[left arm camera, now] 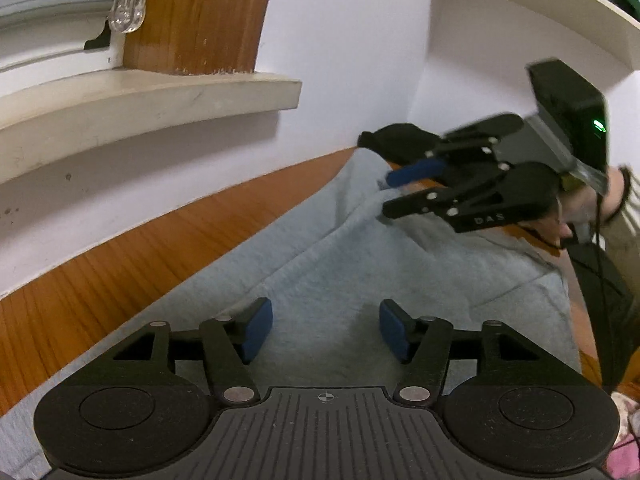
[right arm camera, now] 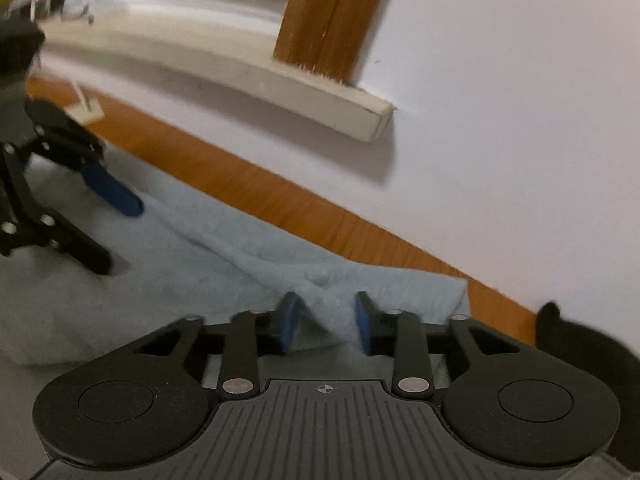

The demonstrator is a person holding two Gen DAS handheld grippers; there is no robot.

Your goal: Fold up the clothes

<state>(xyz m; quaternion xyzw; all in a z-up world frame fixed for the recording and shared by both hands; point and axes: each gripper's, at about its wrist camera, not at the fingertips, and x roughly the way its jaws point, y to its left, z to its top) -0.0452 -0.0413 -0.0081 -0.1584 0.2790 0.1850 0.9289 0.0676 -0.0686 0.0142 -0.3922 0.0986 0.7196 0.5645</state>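
A light blue-grey sweatshirt (left arm camera: 340,256) lies spread on the wooden table (left arm camera: 120,264). In the left wrist view my left gripper (left arm camera: 326,330) hovers just above its middle, open, with nothing between the blue pads. A hand (left arm camera: 580,208) holds my right gripper (left arm camera: 396,190) over the garment's far edge. In the right wrist view my right gripper (right arm camera: 327,322) is open, and a raised ridge of the sweatshirt (right arm camera: 224,248) runs into the gap between its pads. My left gripper (right arm camera: 116,228) shows at the left edge over the cloth.
A white wall with a cream window ledge (left arm camera: 160,92) and a wooden frame (left arm camera: 200,12) borders the table's far side. A dark object (right arm camera: 580,344) sits on the table to the right of the garment. A white shelf (left arm camera: 560,0) curves overhead. Something pink (left arm camera: 624,460) lies at the lower right.
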